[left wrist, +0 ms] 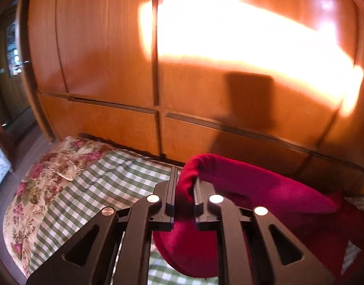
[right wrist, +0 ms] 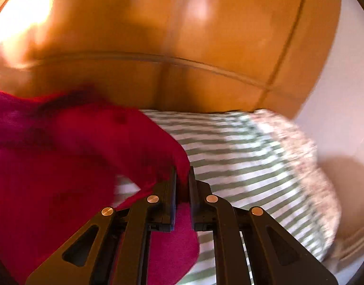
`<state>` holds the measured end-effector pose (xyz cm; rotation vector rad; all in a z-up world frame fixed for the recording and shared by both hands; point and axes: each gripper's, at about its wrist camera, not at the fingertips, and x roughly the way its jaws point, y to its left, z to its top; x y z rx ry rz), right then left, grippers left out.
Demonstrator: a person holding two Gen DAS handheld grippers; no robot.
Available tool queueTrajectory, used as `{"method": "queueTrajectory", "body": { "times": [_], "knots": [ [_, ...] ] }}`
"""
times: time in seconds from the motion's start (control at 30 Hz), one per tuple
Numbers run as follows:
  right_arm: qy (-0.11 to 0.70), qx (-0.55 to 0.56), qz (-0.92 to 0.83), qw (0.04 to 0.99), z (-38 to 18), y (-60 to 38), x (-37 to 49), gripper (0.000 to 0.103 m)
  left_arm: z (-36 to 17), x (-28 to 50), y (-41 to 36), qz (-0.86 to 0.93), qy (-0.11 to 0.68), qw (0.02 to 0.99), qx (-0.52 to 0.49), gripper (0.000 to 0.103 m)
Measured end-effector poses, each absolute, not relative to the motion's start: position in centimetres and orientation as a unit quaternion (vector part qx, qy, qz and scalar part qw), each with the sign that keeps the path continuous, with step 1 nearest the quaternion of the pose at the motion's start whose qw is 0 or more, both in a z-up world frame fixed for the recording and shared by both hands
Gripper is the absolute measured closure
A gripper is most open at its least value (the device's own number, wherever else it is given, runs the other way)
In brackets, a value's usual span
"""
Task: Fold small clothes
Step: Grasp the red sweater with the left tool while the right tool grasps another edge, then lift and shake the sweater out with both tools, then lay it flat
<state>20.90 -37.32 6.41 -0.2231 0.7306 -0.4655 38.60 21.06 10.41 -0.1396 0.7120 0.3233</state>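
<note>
A red garment (left wrist: 265, 187) is clamped between the jaws of the left gripper (left wrist: 185, 185), the cloth being bunched over the fingertips and trailing away toward four o'clock in the left wrist view, clear of the bed below. In the right wrist view, the same red garment (right wrist: 75, 156) is pinched by the right gripper (right wrist: 182, 178), whose jaws are closed on a fold of it, the bulk of the fabric spreading toward nine o'clock. A green checked bedcover (left wrist: 106, 182) is seen beneath, with a floral quilt (left wrist: 51, 171) lying at nine o'clock of it. A wooden wardrobe (left wrist: 106, 59) is seen at twelve o'clock, behind the bed. The right wrist view is blurred.
</note>
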Motion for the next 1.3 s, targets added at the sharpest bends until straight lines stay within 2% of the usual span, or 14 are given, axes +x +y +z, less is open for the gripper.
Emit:
{"method": "queueTrajectory", "body": {
  "times": [0.07, 0.13, 0.37, 0.4, 0.43, 0.47, 0.5, 0.57, 0.73, 0.93, 1.07, 1.2, 1.23, 1.3],
  "knots": [
    [0.361, -0.124, -0.258, 0.887, 6.2, -39.5, 23.1, 0.097, 10.1, 39.3, 21.4, 0.170, 0.347, 0.920, -0.070, 0.078],
    [0.360, -0.164, -0.298, 0.869, 5.9, -40.5, 25.5, 0.103, 9.8, 39.3, 21.7, 0.178, 0.343, 0.918, -0.084, 0.043],
    [0.358, -0.131, -0.337, 0.861, 6.3, -43.0, 28.2, 0.103, 7.2, 32.0, 20.1, 0.061, 0.336, 0.931, -0.125, 0.041],
    [0.358, -0.108, -0.322, 0.870, 6.2, -42.7, 27.3, 0.090, 6.5, 30.7, 19.7, 0.030, 0.343, 0.929, -0.138, 0.041],
    [0.362, -0.083, -0.297, 0.880, 6.1, -42.3, 26.0, 0.060, 5.3, 29.2, 19.2, -0.006, 0.359, 0.921, -0.148, 0.042],
    [0.364, -0.069, -0.275, 0.887, 5.8, -41.7, 24.6, 0.045, 4.3, 28.2, 18.7, -0.029, 0.373, 0.915, -0.153, 0.045],
    [0.362, -0.057, -0.252, 0.895, 5.7, -41.0, 23.3, 0.039, 2.6, 26.7, 18.0, -0.058, 0.391, 0.905, -0.159, 0.048],
    [0.367, -0.045, -0.212, 0.905, 4.9, -39.1, 19.9, 0.039, -0.5, 23.8, 16.6, -0.106, 0.423, 0.884, -0.172, 0.054],
    [0.417, 0.010, -0.134, 0.899, 2.4, -36.4, 12.9, 0.039, -6.3, 19.5, 13.2, -0.176, 0.476, 0.831, -0.228, 0.056],
    [0.472, 0.088, -0.070, 0.874, -1.8, -33.8, 6.6, 0.039, -8.6, 20.5, 9.2, -0.193, 0.483, 0.808, -0.275, 0.057],
    [0.477, 0.122, -0.056, 0.868, -4.1, -32.4, 5.7, 0.041, -9.0, 22.1, 7.5, -0.193, 0.484, 0.808, -0.274, 0.101],
    [0.473, 0.113, -0.026, 0.874, -3.8, -30.5, 6.7, 0.084, -6.3, 20.2, 8.5, -0.178, 0.457, 0.830, -0.267, 0.101],
    [0.473, 0.106, -0.018, 0.874, -3.5, -30.1, 6.8, 0.092, -5.4, 19.1, 9.3, -0.177, 0.448, 0.834, -0.268, 0.101],
    [0.463, 0.086, -0.007, 0.882, -2.1, -29.3, 6.5, 0.094, -3.2, 16.6, 11.4, -0.181, 0.422, 0.844, -0.277, 0.101]
  ]
}}
